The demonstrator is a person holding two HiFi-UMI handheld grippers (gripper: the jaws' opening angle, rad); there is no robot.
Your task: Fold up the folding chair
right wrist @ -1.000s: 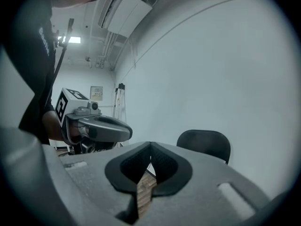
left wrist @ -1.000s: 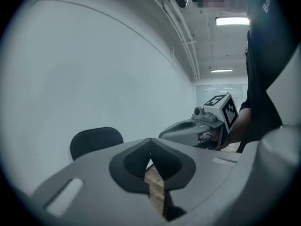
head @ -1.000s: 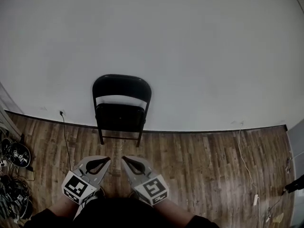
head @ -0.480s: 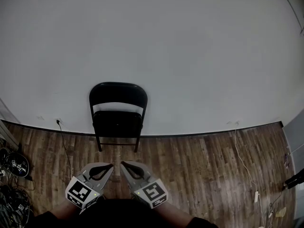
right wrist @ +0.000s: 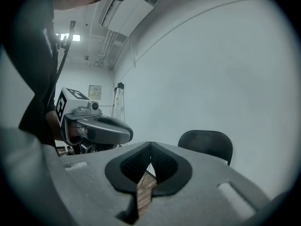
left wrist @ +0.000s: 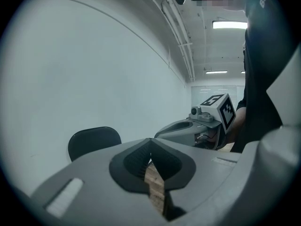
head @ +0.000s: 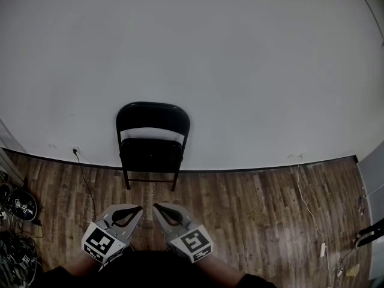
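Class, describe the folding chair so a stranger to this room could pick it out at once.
Follow the big white wall down to the wooden floor. Left of centre stands the folding chair, open, backrest to the wall. Its neighbours are only thin cables; it is black, round-backed, thin-legged.

A black chair point(head: 152, 143) is seen unfolded against the white wall point(head: 228, 53), its legs set on the wood floor point(head: 252, 215). The left tongs point(head: 140, 208) and right tongs point(head: 156, 207) are held side by side, closed and empty, well short of the chair. At the left edge cables point(head: 15, 221) are heaped.
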